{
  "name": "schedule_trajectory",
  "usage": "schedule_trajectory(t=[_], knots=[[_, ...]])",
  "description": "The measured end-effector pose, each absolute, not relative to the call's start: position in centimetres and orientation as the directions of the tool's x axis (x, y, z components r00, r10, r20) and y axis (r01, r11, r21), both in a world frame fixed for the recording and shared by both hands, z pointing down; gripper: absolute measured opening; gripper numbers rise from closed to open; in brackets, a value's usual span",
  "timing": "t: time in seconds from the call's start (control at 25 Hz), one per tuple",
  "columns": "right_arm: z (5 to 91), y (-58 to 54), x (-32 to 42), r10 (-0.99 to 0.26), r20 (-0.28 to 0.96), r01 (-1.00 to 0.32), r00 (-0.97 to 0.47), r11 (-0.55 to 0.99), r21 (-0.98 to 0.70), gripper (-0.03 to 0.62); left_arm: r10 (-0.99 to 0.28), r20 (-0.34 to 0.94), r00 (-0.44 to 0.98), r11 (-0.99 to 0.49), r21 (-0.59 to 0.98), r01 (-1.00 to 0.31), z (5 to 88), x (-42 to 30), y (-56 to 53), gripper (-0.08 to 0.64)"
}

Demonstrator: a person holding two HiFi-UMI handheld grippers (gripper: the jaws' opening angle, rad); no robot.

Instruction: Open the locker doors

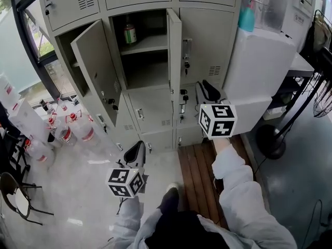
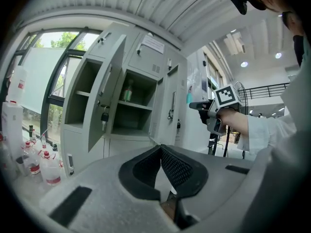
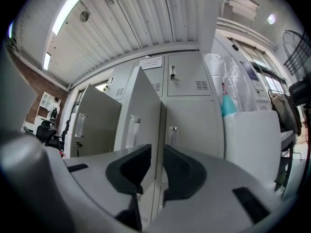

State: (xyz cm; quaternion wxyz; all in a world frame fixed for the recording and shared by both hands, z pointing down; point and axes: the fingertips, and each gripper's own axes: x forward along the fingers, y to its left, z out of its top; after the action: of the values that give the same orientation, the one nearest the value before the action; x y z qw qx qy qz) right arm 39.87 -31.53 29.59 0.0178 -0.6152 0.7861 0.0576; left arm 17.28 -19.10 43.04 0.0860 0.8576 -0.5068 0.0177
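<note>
The head view looks from high above, steeply down, on the grey metal locker wall and on both hand-held grippers, the left gripper and the right gripper. The left gripper view sits low and farther from the lockers. It faces them over its own jaws, from their left side, and also catches the right gripper. The right gripper view is near the lockers and faces a little upward, so the white ribbed ceiling fills its top. All three views share the wide-open grey door on the left and the open grey door in the middle.
</note>
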Motion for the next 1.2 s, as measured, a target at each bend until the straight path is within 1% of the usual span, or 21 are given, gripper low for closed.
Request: schedule_trajectory(t=[0.4,0.64,0.92,1.2], knots=[[29.4,-40.7,41.0,-0.967,-0.071,-0.969,-0.243,0.239,0.060,0.077,-0.864,0.064,0.499,-0.491,0.110,-0.864,40.4,19.4,-29.4,0.008],[29.4,-45.7,40.3,-0.961,-0.056,-0.962,-0.270,0.267,0.050,0.078,-0.861,0.061,0.505,-0.500,0.079,-0.863,39.3,20.3,-34.5,0.008],[29.4,-51.5,39.4,-0.960,-0.026,-0.959,-0.278,0.276,0.056,0.078,-0.862,0.044,0.504,-0.501,0.068,-0.863,38.3,20.5,-37.5,0.008],[29.5,-54.4,38.8,-0.960,0.000,-0.959,-0.280,0.279,0.052,0.078,-0.869,0.038,0.494,-0.491,0.064,-0.869,38.0,20.0,-38.3,0.008]])
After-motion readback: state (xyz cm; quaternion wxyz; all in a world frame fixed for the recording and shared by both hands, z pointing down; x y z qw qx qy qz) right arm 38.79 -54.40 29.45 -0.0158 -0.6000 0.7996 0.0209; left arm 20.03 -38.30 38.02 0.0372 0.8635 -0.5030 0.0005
